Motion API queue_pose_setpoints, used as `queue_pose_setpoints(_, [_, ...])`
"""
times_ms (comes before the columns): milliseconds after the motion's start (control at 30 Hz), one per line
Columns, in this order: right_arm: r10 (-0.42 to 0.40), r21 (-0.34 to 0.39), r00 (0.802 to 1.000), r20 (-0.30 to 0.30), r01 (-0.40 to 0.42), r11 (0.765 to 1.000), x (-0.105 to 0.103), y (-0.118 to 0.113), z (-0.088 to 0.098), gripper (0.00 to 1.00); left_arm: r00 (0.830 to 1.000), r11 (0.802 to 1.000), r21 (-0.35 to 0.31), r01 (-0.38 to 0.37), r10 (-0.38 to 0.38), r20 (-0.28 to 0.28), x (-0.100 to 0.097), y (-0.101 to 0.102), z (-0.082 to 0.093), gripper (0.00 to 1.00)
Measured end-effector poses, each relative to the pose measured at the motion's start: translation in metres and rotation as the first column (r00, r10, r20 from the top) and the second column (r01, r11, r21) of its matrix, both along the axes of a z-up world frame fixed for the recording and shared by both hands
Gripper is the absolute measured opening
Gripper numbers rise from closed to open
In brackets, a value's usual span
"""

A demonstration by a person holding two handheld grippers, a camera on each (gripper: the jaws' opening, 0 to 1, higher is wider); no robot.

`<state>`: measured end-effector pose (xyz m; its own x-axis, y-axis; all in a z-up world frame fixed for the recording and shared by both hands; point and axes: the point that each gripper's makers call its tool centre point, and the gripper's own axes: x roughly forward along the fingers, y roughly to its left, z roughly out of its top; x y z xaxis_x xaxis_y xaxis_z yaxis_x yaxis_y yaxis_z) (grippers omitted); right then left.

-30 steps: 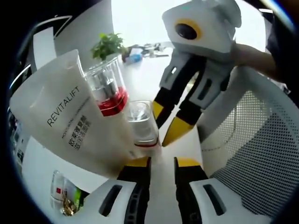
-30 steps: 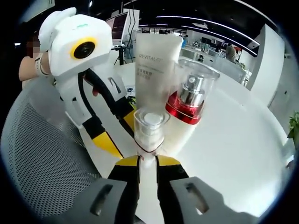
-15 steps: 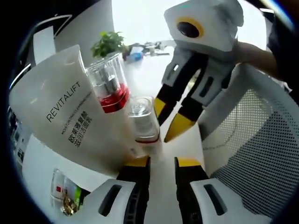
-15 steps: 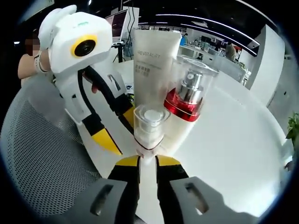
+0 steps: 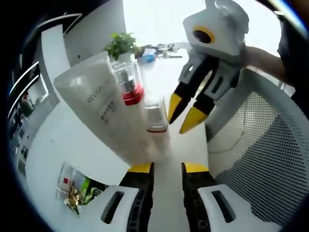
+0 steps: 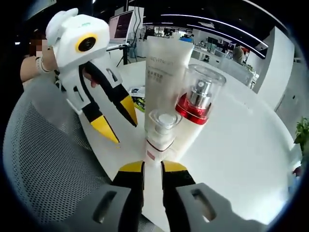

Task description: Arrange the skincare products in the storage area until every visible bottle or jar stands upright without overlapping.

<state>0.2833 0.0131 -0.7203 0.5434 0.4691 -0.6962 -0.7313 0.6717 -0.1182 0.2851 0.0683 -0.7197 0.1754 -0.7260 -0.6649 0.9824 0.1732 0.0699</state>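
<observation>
Right gripper [image 6: 145, 169]: jaws parted, holding nothing, small bottle [image 6: 161, 133] just ahead on counter [image 6: 241, 145]. Tube [image 6: 164, 77] and red pump bottle [image 6: 195, 108] upright at 12, bases hidden. Left gripper [image 5: 166, 169] jaws apart, free. Mesh basket [image 6: 38, 159] at 9, contents unclear.

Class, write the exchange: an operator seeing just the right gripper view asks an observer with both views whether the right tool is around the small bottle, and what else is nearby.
Operator: Is the right tool around the small bottle?
Observer: No. The left gripper view shows its tips apart, beside the bottle.
Operator: Anything else near the tube?
Observer: A clear jar with a red label sits on the table, left of the tube in that view.
</observation>
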Motion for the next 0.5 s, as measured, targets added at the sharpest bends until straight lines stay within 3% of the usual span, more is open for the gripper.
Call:
queue_pose_setpoints(200, [-0.008, 0.001, 1.000, 0.003, 0.008, 1.000, -0.006, 0.002, 0.008, 0.14, 0.997, 0.997, -0.028, -0.076, 0.076, 0.023, 0.005, 0.015, 0.012, 0.27])
queue_pose_setpoints(500, [-0.051, 0.036, 0.998, 0.029, 0.049, 0.998, -0.010, 0.005, 0.031, 0.21, 0.978, 0.974, -0.101, -0.201, 0.205, 0.035, 0.011, 0.046, 0.039, 0.35])
